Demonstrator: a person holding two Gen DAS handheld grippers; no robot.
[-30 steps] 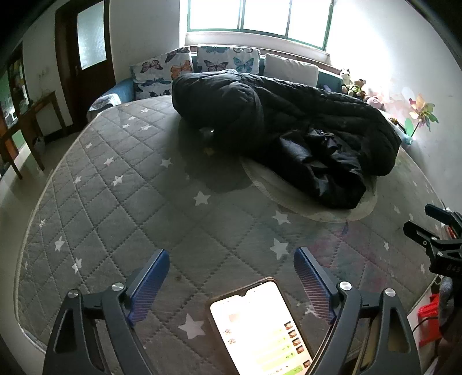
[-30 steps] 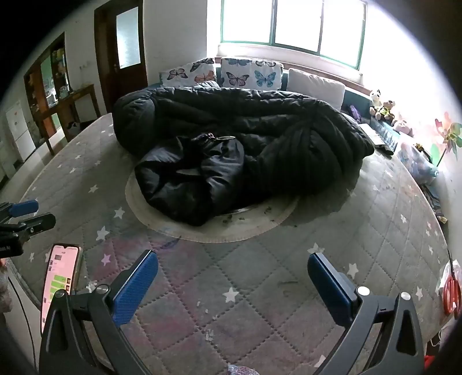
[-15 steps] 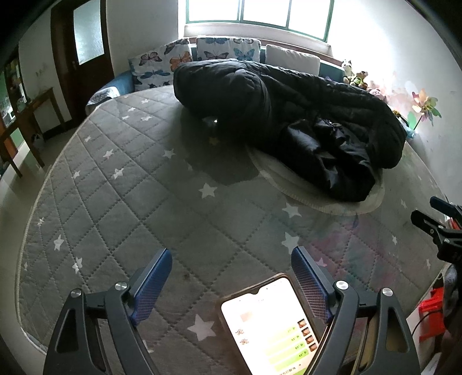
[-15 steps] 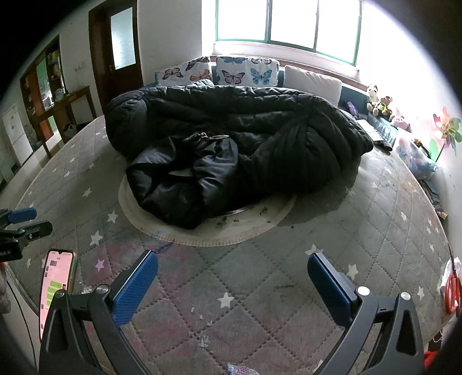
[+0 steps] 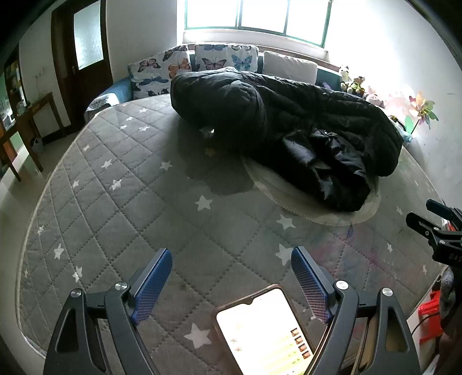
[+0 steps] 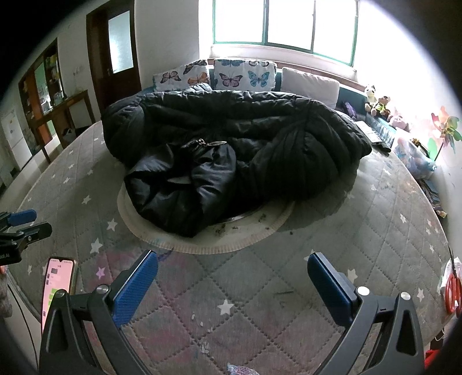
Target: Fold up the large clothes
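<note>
Grey quilted mattress (image 6: pixel 332 242) with white stars fills the lower half of both views, and nothing on it has been folded yet.

Nearest, at the bottom of the left wrist view, the left hand-held gripper (image 5: pixel 231 281) hangs released, blue pads wide apart and grasping nothing, above bare mattress at the near edge. A lit phone (image 5: pixel 264 330) lies on the mattress just beneath it, at lower centre. The right hand-held gripper (image 6: pixel 232 284) is likewise spread and empty, at the bottom of the right wrist view, over a stained, crumb-flecked patch of quilting; the same phone shows at that view's lower left.

Further in, a pale round mat (image 6: pixel 202 243) lies on the mattress, and the black puffer coat (image 6: pixel 231 155) sits partly on it, in the centre of the right wrist view and the upper right of the left. The coat is a rumpled heap: one part doubled over toward the near side, the bulk bunched behind, a small metal pull resting on top. Both grippers are well apart from it.

Beyond, butterfly cushions (image 6: pixel 242 76) line the wall under a bright window (image 6: pixel 283 23).

As I judge it, the task is at its start: the coat is still to be reached, spread flat, then folded.
</note>
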